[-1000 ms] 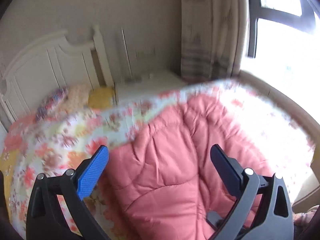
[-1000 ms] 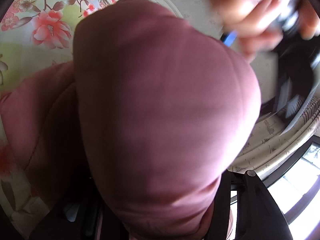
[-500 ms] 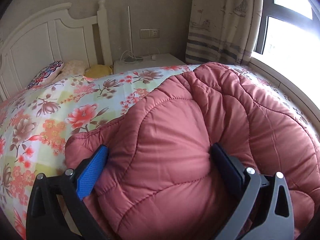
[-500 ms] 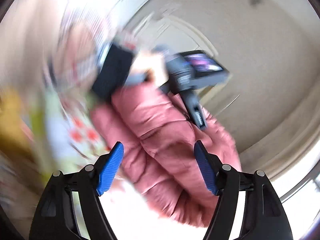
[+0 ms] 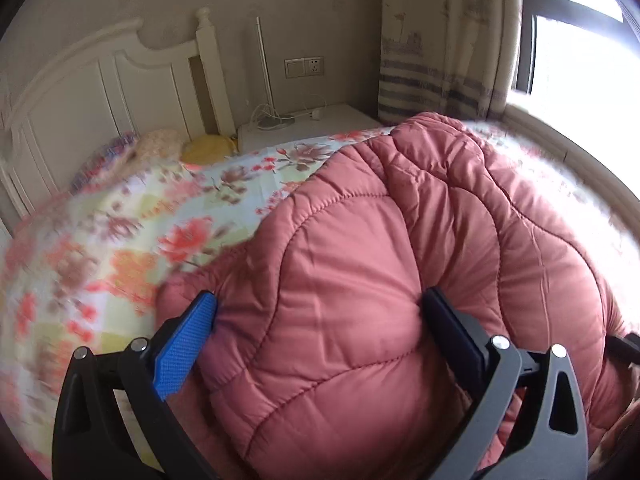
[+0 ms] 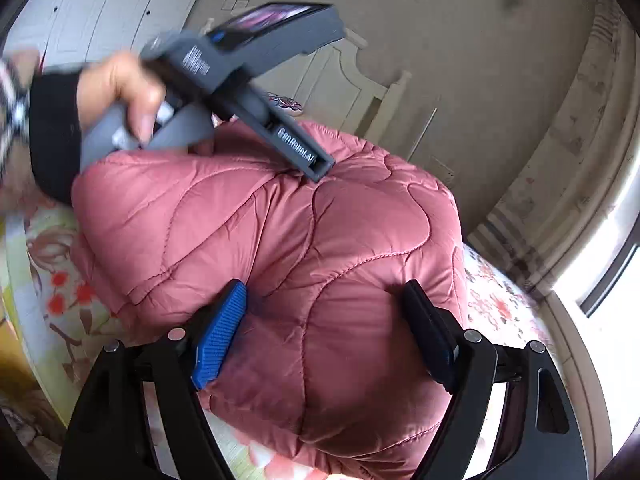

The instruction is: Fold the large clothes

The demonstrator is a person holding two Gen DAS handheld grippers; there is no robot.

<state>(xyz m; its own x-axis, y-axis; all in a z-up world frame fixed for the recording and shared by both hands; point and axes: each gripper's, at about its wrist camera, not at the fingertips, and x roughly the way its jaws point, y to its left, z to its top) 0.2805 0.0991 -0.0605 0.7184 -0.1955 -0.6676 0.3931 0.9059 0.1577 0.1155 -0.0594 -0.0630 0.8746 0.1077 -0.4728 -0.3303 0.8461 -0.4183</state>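
A pink quilted jacket (image 5: 360,280) lies bunched on the floral bedspread (image 5: 120,240). My left gripper (image 5: 320,320) is pushed down over a puffy fold of it. Its jaws stand wide and the padding bulges up between the blue pad (image 5: 188,344) and the black finger (image 5: 452,332). In the right wrist view the same jacket (image 6: 280,240) fills the middle. My right gripper (image 6: 324,320) hovers at its near edge with jaws opening, the jacket's edge between them and not pinched. A hand (image 6: 120,88) holds the left tool's grey body (image 6: 240,80), whose nose presses into the jacket.
A white headboard (image 5: 100,92) and small pillows (image 5: 160,144) are at the bed's far end. A white nightstand (image 5: 312,124) with a cable stands by the wall. The striped curtain (image 5: 440,60) and a bright window (image 5: 580,60) are on the right.
The right gripper let go of the jacket fold that covered its view, drew back, rolled, and its jaws widened. The left gripper sank onto the jacket, its width unchanged.
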